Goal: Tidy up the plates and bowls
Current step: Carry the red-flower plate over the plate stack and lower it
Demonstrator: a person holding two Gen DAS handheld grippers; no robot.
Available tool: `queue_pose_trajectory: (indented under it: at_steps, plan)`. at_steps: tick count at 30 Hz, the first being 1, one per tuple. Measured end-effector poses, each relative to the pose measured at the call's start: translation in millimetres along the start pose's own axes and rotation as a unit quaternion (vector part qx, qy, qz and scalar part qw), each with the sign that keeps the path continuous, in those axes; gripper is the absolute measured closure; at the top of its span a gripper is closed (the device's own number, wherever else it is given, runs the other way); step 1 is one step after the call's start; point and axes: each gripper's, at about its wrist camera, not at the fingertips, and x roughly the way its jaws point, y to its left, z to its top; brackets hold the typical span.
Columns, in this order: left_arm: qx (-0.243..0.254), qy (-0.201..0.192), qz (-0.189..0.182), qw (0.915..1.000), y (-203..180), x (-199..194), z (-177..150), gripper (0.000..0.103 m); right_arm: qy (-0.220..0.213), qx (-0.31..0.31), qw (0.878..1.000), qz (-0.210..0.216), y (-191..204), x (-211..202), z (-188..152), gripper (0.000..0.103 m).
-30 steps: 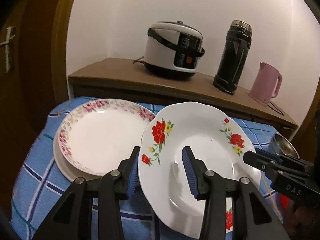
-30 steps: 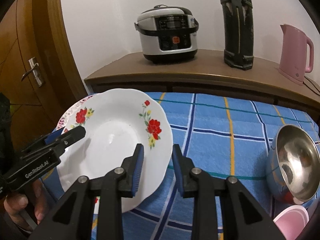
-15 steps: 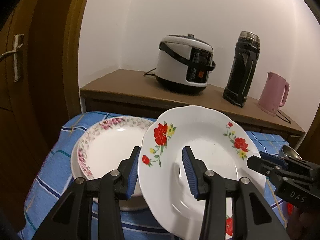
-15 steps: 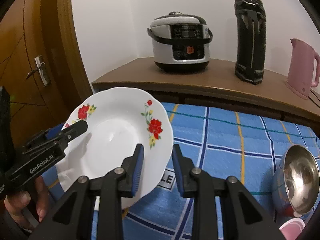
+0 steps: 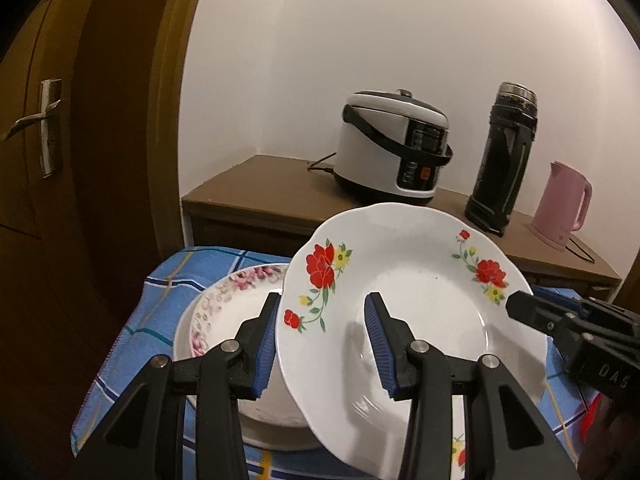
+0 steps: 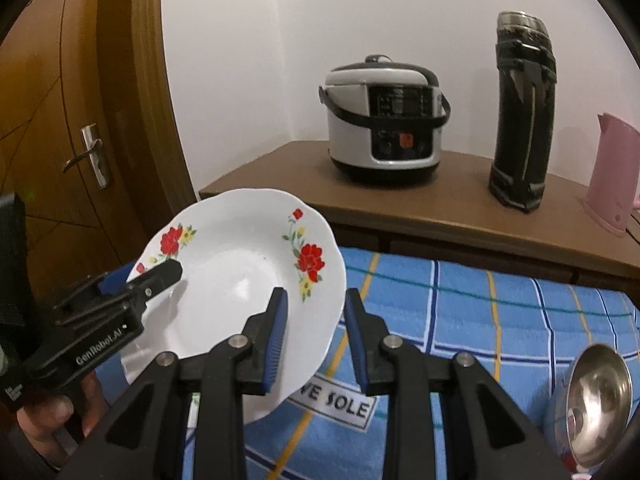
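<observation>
A white deep plate with red flowers (image 5: 416, 300) is held in the air by both grippers, tilted. My left gripper (image 5: 322, 340) is shut on its left rim. My right gripper (image 6: 314, 332) is shut on its right rim; it shows in the left wrist view (image 5: 568, 328) too. The plate also shows in the right wrist view (image 6: 236, 264), with the left gripper (image 6: 132, 284) on its far edge. Below, a pink-flowered plate (image 5: 236, 308) lies stacked on a plain white plate (image 5: 256, 436) on the blue checked tablecloth (image 6: 500, 320).
A steel bowl (image 6: 596, 400) sits at the table's right edge. Behind the table, a brown sideboard (image 6: 440, 208) carries a rice cooker (image 6: 384, 120), a black thermos (image 6: 520, 112) and a pink kettle (image 6: 616, 176). A wooden door (image 5: 48, 140) is at left.
Both grippers have lifted the red-flowered plate higher off the table and tilted it. The stacked plates below have not moved.
</observation>
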Motion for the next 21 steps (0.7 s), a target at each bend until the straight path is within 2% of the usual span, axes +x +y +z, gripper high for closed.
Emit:
queue_pose_trajectory:
  at_steps: [10, 21]
  plan:
    - [-0.018, -0.011, 0.014, 0.9997, 18.2, 0.0, 10.8, 0.058, -0.016, -0.016, 1.0, 0.009, 19.8, 9.4, 27.7, 0.073]
    - [-0.028, -0.015, 0.031, 0.999, 39.3, 10.6, 20.3, 0.058, -0.006, -0.015, 1.0, 0.014, 34.0, 35.1, 38.6, 0.073]
